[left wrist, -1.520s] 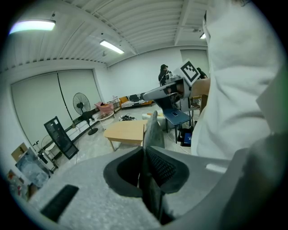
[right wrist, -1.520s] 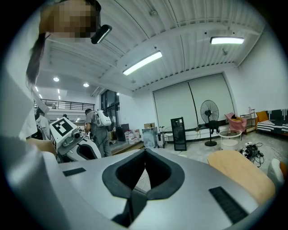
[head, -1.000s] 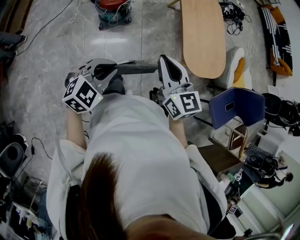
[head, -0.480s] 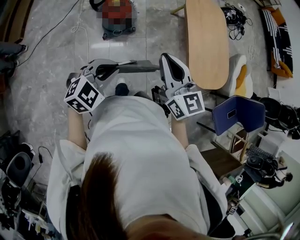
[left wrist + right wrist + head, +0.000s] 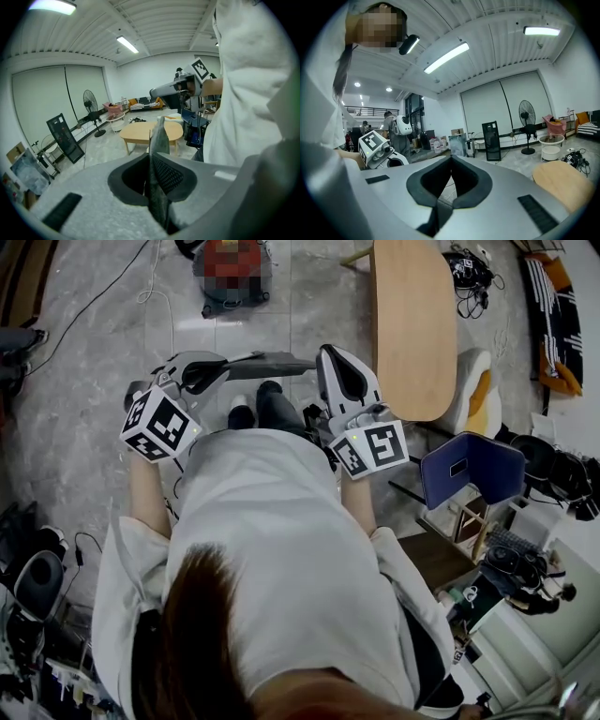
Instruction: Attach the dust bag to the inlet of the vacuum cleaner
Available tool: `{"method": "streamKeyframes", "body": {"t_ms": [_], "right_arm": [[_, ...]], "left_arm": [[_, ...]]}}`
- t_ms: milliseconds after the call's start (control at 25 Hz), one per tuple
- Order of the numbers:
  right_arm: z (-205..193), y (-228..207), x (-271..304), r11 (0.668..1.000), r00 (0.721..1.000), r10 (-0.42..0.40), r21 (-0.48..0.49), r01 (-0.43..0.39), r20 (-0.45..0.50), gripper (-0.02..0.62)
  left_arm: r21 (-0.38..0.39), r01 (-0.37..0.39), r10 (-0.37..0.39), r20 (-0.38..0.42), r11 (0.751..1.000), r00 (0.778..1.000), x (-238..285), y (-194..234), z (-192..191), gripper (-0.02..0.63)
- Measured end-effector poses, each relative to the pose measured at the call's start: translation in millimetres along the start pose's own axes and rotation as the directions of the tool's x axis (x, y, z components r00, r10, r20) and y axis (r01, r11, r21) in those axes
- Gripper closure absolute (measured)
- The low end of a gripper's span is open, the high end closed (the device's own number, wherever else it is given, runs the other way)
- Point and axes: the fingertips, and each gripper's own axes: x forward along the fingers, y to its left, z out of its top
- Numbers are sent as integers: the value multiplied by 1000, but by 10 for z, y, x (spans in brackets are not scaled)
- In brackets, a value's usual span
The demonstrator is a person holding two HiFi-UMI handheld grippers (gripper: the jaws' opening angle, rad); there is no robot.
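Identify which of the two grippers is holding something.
The left gripper: its jaws clamp the grey dust bag, while the right gripper is shut on nothing.

Head view steeply down; gripper views roomward (shared: wooden table (image 5: 408, 315))

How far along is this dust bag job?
Done: the left gripper is clamped on the grey dust bag. In hand: the bag is held aloft; the right gripper is shut, empty. Left: fitting it to what looks like the vacuum cleaner on the floor ahead.
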Motion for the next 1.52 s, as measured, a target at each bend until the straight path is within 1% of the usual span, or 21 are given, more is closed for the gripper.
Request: {"method": "streamKeyframes", "body": {"t_ms": [160,360,640,840,1000,1160,1520], "right_arm": [[-29,-200,203,999,1000,9,31,-8,-13,594],[10,-460,528,997,998,51,57,-50,-20,594],[194,-984,946,994,994,109,37,-108,-29,594],[258,-1409,1110,992,992,121,46,-119,-34,594],[286,-1660,1149,991,990,132,41,-130,-41,594],[296,-1833,1142,991,991,126,51,-124,-45,594],[262,-2038,1279,992,992,112,72,-108,-56,594]], "left_arm": [[-12,-5,5,-13,1000,1000,111,185,-6,566],[-40,-33,31,-29,999,999,262,472,19,566],[-67,-95,92,-49,993,995,562,945,159,566],[-75,-129,125,-58,989,991,839,1189,301,566],[-82,-151,146,-58,985,988,1021,1322,425,566],[-76,-145,141,-54,987,989,1169,1375,561,568],[-83,-114,108,-71,990,992,1335,1528,543,567]]}}
